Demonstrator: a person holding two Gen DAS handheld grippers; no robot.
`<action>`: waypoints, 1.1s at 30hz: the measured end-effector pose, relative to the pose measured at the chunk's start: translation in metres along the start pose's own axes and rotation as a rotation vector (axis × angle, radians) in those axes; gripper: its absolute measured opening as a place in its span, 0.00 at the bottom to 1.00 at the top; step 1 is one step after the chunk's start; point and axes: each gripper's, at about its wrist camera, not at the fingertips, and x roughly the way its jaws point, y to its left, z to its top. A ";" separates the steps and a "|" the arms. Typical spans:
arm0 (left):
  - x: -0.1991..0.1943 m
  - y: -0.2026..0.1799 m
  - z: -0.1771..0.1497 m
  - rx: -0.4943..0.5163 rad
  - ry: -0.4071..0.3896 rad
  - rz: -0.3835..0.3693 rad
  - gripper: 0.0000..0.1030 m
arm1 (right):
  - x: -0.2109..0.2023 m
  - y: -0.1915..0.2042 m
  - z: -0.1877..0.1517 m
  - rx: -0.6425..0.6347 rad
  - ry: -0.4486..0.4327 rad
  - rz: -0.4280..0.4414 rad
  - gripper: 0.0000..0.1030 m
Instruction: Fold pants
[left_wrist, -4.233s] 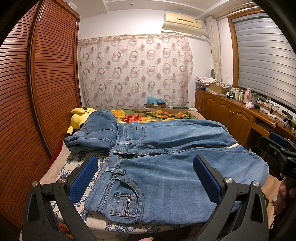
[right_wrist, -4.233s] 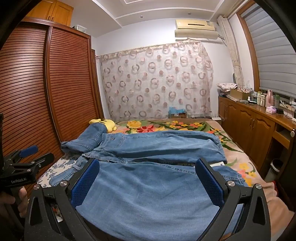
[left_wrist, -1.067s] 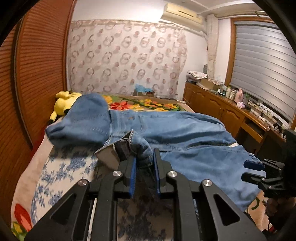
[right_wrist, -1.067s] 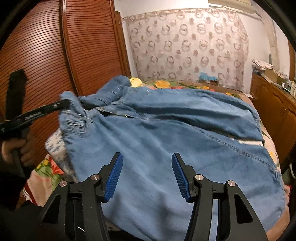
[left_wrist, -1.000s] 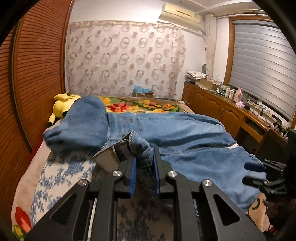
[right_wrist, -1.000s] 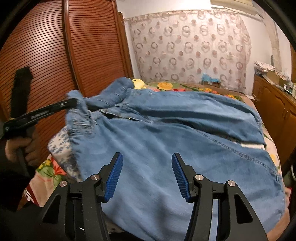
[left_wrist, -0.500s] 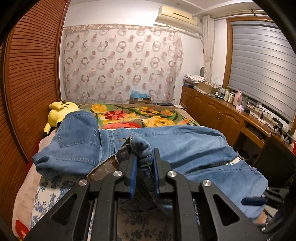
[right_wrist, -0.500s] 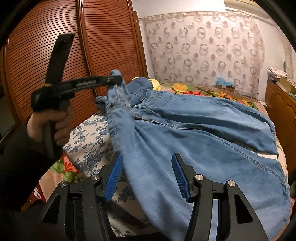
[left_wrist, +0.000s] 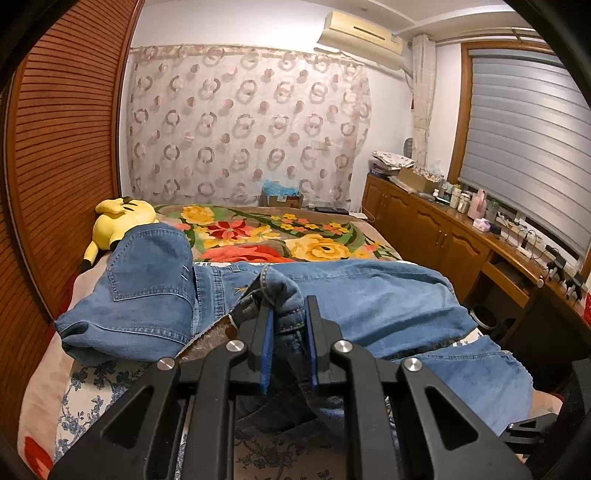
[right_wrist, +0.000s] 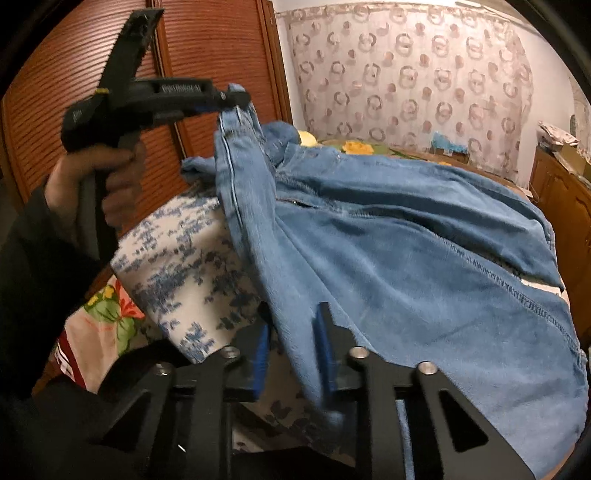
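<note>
Light blue jeans (left_wrist: 369, 291) lie across the bed, legs to the right. My left gripper (left_wrist: 287, 314) is shut on the waistband corner and holds it lifted off the bed. In the right wrist view the left gripper (right_wrist: 229, 99) shows at upper left with the denim hanging from it. My right gripper (right_wrist: 291, 332) has its jaws closed to a narrow gap around the near edge of the jeans (right_wrist: 406, 258), which runs between the blue pads.
A yellow plush toy (left_wrist: 118, 218) lies at the bed's far left by the wooden wardrobe (left_wrist: 55, 166). A floral bedspread (left_wrist: 266, 236) covers the far bed. A wooden counter (left_wrist: 461, 236) with bottles runs along the right.
My left gripper has lifted the waistband higher. My right gripper has moved to the near edge of the jeans and closed from wide open onto it.
</note>
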 end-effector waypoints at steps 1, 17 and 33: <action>0.000 0.000 0.001 0.000 0.000 0.000 0.16 | -0.002 -0.003 0.000 0.001 -0.012 -0.004 0.11; -0.007 0.025 0.015 -0.048 -0.061 -0.010 0.16 | -0.001 -0.021 0.072 -0.142 -0.158 -0.171 0.06; 0.037 0.052 0.049 -0.027 -0.033 0.000 0.16 | 0.075 -0.015 0.136 -0.330 -0.192 -0.288 0.06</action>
